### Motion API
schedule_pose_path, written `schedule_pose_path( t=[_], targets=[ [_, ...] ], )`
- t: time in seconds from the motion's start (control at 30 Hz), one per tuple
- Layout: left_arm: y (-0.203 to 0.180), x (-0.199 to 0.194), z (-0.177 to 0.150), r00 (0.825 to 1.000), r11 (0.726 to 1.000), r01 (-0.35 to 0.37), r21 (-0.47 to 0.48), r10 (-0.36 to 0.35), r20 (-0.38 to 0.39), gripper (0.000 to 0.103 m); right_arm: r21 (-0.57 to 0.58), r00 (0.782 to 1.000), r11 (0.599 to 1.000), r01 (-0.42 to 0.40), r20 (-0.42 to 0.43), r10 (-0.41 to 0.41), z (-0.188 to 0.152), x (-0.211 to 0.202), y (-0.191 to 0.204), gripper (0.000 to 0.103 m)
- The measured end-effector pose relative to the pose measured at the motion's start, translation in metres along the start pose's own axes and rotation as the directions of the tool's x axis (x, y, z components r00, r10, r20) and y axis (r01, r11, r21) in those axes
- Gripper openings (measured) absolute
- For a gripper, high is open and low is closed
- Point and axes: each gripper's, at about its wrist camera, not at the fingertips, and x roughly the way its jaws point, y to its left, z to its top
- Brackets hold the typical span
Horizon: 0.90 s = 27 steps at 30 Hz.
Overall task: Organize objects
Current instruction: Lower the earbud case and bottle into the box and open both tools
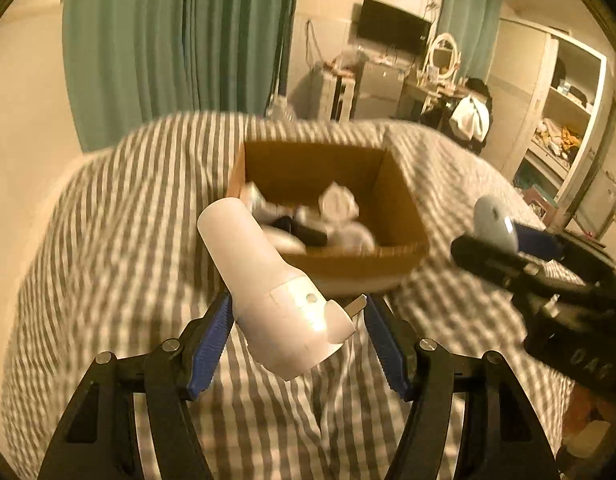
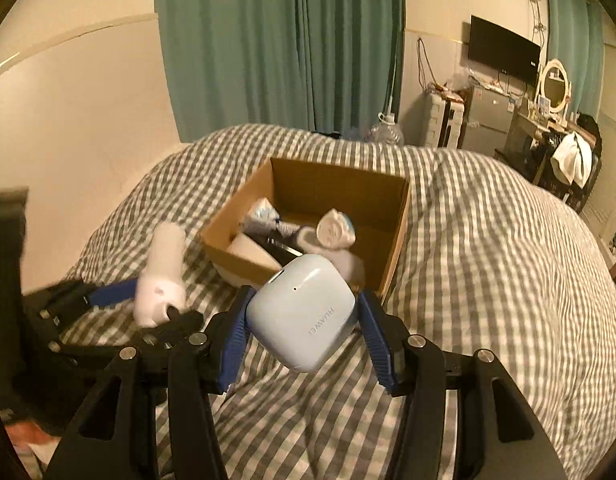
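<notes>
Cardboard forms the open box (image 1: 404,216) at the centre of the left wrist view, resting on the gingham bed (image 1: 107,240) and already holding several white items and a dark one – apparently the collection point; just below it, the left tongs (image 1: 295,332) pinch a white plug-in device (image 1: 267,284) by its thick end, prong toward the right pad, so the long body juts up toward the box. Centre-bottom of the right wrist view, the right tongs (image 2: 301,332) clamp a pale blue earbud case (image 2: 303,316) by its flanks – both loads look poised for dropping in.

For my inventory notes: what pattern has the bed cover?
Grey and white checks on the bed cover, clearest in the right wrist view.
</notes>
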Motion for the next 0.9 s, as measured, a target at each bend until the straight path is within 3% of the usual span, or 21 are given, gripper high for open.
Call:
schedule_pose_path(
  t=[0.07, 0.23, 0.5, 0.7, 0.9],
  targets=[
    [-0.007, 0.001, 0.016, 1.000, 1.000, 0.011, 0.018, -0.011, 0.017, 0.068, -0.009, 1.000, 1.000, 0.002, 0.012, -0.001, 0.009, 0.000, -0.002, 0.052],
    [-0.008, 0.010, 0.060, 0.995, 0.996, -0.041, 0.080, 0.033, 0.096, 0.068, -0.024, 0.999, 1.000, 0.008, 0.045, -0.007, 0.038, 0.006, -0.007, 0.052],
    [0.007, 0.041, 0.117, 0.988, 0.994, -0.063, 0.085, 0.050, 0.148, 0.068, -0.018, 0.998, 1.000, 0.026, 0.056, -0.025, 0.086, 0.041, -0.031, 0.052],
    [0.004, 0.089, 0.124, 0.994, 0.990, -0.069, 0.127, 0.058, 0.088, 0.068, -0.014, 0.999, 1.000, 0.020, 0.041, -0.020, 0.111, 0.082, -0.051, 0.052],
    [0.002, 0.134, 0.120, 0.998, 0.984, -0.056, 0.170, 0.053, 0.017, 0.068, -0.008, 1.000, 1.000, 0.009, -0.010, -0.009, 0.112, 0.125, -0.058, 0.052]
  ],
)
